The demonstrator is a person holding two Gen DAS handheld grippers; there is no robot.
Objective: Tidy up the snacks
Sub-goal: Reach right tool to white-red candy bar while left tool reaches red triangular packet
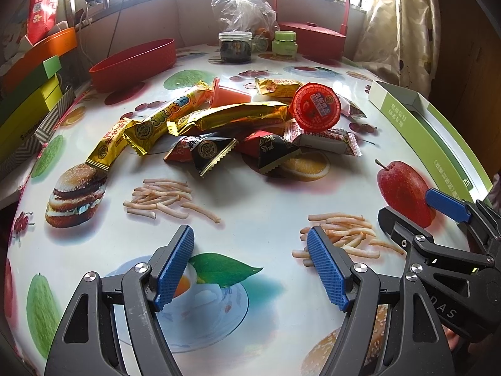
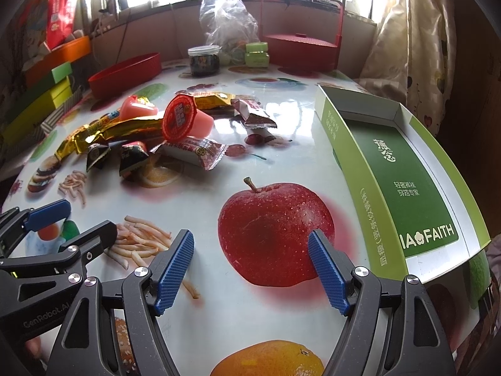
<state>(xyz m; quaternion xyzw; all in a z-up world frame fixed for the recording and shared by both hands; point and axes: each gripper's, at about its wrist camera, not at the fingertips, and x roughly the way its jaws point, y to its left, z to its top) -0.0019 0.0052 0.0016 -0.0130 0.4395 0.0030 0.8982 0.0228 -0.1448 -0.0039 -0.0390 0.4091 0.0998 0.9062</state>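
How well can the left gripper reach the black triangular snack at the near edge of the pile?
Probably yes. The left gripper is open and empty, and only bare tablecloth lies between it and the black triangular snack.

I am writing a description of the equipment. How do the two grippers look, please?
The left gripper and right gripper look alike: black angular frames with silver round bolts and blue ribbed finger pads. One body reads "GenRobot.AI" in pale letters.

Plenty of room up front

We've got bare table (image 1: 266, 194) before the snack pile (image 1: 238, 125); green box (image 2: 404, 188) walls off the right.
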